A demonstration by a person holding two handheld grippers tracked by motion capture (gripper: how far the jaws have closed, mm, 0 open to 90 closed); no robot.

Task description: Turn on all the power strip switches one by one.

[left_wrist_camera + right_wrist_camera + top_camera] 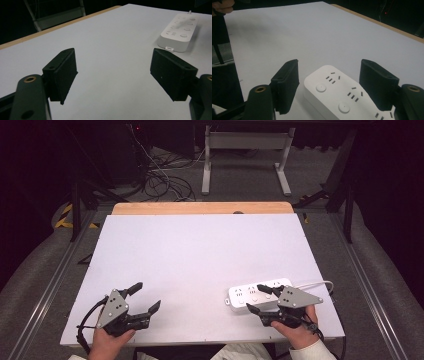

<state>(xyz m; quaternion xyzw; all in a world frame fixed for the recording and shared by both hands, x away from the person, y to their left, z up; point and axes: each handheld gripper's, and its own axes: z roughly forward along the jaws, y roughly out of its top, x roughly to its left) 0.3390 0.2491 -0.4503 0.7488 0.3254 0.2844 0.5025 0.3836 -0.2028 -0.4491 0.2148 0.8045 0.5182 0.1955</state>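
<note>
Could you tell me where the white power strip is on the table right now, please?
In the high view the power strip lies near the front right corner of the white table, between the open jaws of the right tongs, unclamped.

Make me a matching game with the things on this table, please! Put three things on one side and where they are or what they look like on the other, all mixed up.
Things:
1. left tongs
2. right tongs
3. power strip
4. table

Clues:
A. white, with round buttons and slots on top
B. open over bare table, nothing between the jaws
C. pale top with a wooden strip along the far edge
D. open, one jaw on each side of the power strip's end

Right pairs: 1-B, 2-D, 3-A, 4-C
</note>
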